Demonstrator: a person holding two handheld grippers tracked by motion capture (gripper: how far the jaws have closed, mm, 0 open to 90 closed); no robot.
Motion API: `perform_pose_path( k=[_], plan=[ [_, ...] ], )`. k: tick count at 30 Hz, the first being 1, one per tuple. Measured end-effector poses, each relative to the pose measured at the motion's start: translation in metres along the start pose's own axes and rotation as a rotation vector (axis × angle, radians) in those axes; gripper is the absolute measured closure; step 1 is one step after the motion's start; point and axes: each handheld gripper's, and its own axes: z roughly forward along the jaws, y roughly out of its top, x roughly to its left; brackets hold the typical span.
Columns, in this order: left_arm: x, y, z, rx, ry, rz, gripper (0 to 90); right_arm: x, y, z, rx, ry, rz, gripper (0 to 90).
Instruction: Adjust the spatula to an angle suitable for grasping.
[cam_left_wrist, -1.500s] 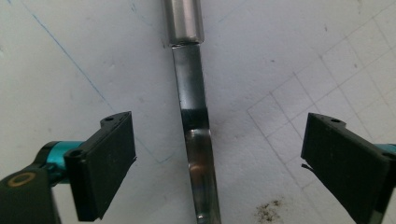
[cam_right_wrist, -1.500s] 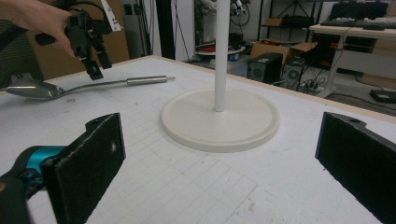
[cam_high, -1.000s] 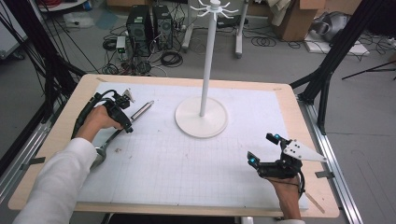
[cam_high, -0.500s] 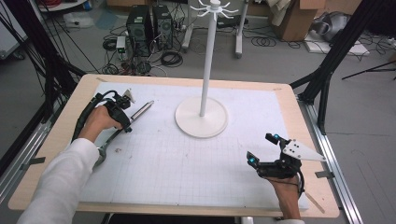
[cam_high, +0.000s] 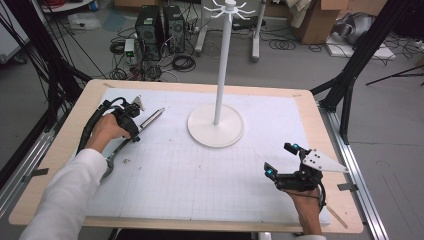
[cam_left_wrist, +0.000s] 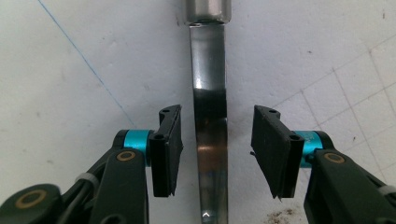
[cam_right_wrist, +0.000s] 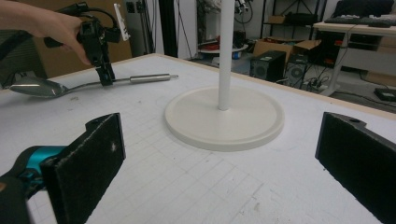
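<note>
No writing is legible. Left of the stand (cam_high: 215, 125), the left gripper (cam_left_wrist: 215, 151) straddles the spoon (cam_left_wrist: 210, 154), jaws just closing, not yet touching; its bowl is cut off. The right gripper (cam_high: 280, 159) gapes.

One spoon (cam_high: 131, 138), one white stand (cam_high: 216, 123), two tongs, left (cam_high: 134, 131), right (cam_high: 281, 160)

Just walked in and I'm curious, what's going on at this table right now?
A person at a white gridded table holds a tool in each hand. The left tool is lowered over the handle of a metal ladle lying flat; its jaws have just been closing, with the handle between the pads but gaps on both sides, so no grip yet. The right tool rests open near the table's right edge, facing the white hanging stand in the middle.
</note>
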Motion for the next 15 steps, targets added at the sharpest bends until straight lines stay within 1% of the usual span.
perform_pose_path(
  k=[4, 7, 10, 14, 15],
  plan=[
    [-0.0006, 0.0005, 0.0011, 0.01, 0.0, 0.005, 54.9, 0.0, 0.0, -0.0003, 0.0, 0.002, 0.004, 0.5],
    [-0.0006, 0.0008, 0.0019, 0.009, -0.004, -0.004, 58.3, -0.0002, -0.0002, -0.0002, 0.002, 0.003, 0.003, 0.5],
    [0.0002, 0.0008, 0.0025, 0.015, 0.001, -0.008, 59.3, -0.0004, -0.0001, -0.0002, -0.001, 0.004, 0.002, 0.5],
    [0.0016, 0.0002, 0.0017, 0.01, -0.003, -0.012, 65.8, -0.0004, -0.0002, 0.0, -0.001, 0.005, 0.002, 0.5],
    [0.002, 0.0001, 0.0018, 0.012, -0.004, -0.014, 66.3, -0.0005, -0.0001, 0.0001, -0.001, 0.006, 0.001, 0.5]
  ],
)
